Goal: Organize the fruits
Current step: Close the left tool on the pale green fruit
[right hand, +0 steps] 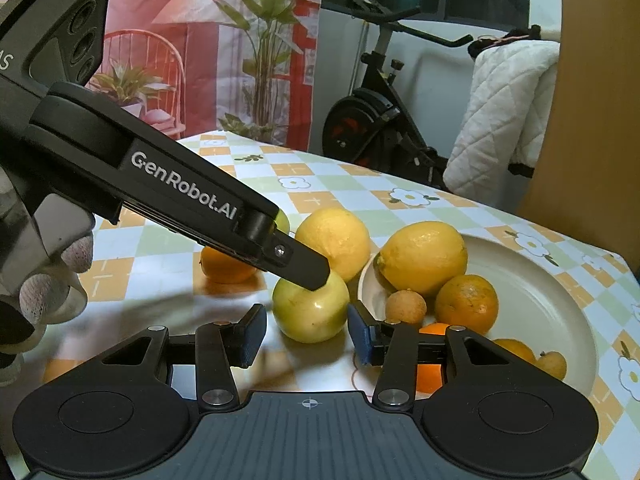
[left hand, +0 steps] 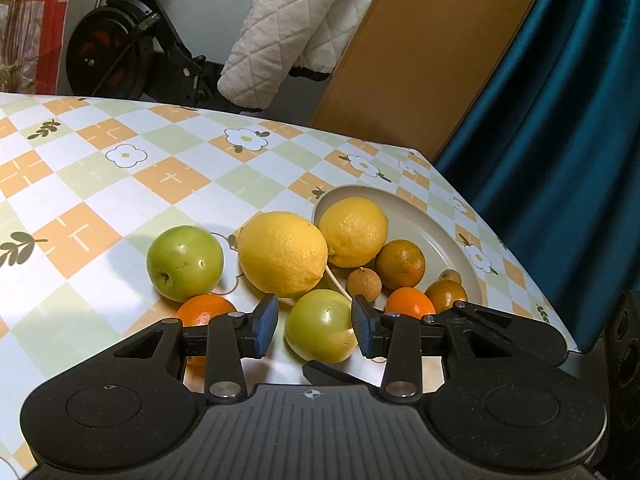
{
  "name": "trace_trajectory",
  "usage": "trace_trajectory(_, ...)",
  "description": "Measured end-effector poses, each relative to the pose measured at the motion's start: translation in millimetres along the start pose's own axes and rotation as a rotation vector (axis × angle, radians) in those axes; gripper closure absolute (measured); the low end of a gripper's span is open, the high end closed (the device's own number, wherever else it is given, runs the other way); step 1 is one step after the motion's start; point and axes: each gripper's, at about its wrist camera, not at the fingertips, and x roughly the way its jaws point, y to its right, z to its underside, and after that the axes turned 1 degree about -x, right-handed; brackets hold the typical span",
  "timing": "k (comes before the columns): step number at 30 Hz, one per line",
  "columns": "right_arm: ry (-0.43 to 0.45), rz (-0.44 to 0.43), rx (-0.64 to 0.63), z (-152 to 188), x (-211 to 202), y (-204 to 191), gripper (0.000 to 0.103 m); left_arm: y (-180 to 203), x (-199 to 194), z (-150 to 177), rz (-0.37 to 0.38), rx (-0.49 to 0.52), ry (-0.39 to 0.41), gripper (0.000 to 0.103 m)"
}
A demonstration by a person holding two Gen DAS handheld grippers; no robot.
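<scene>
A yellow-green fruit (left hand: 320, 326) lies on the checked tablecloth just left of the cream plate (left hand: 440, 232). My left gripper (left hand: 315, 326) is open and straddles it, with a gap at the left pad. In the right wrist view the same fruit (right hand: 310, 308) sits just ahead of my open right gripper (right hand: 307, 334), and a left gripper finger (right hand: 308, 266) crosses its top. The plate holds a lemon (left hand: 354, 232), an orange (left hand: 400, 264), a brown longan (left hand: 363, 283) and smaller oranges. On the cloth lie a big lemon (left hand: 282, 254), a green apple (left hand: 185, 263) and an orange (left hand: 204, 310).
The table's right edge (left hand: 532, 280) runs close past the plate, with a teal curtain (left hand: 560, 140) beyond. Behind the table stand a wooden board (left hand: 420, 60), an exercise bike (left hand: 120, 52) and a quilted cloth (left hand: 288, 28). A gloved hand (right hand: 48, 280) holds the left gripper.
</scene>
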Motion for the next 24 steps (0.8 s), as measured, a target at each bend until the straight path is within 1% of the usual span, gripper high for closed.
trace_trajectory(4, -0.002, -0.002, 0.006, -1, 3, -1, 0.060, -1, 2, 1, 0.008, -0.004, -0.001, 0.059)
trace_trajectory(9, -0.003, -0.002, 0.005, -1, 4, -1, 0.059, 0, 5, 2, 0.018, -0.006, -0.009, 0.056)
trace_trajectory(16, -0.008, -0.006, 0.016, -1, 8, -1, 0.059, 7, 9, 9, 0.024, 0.015, -0.026, 0.056)
trace_trajectory(24, -0.009, -0.013, 0.044, 1, 3, 1, 0.059, 13, 5, 17, 0.016, 0.028, -0.018, 0.056)
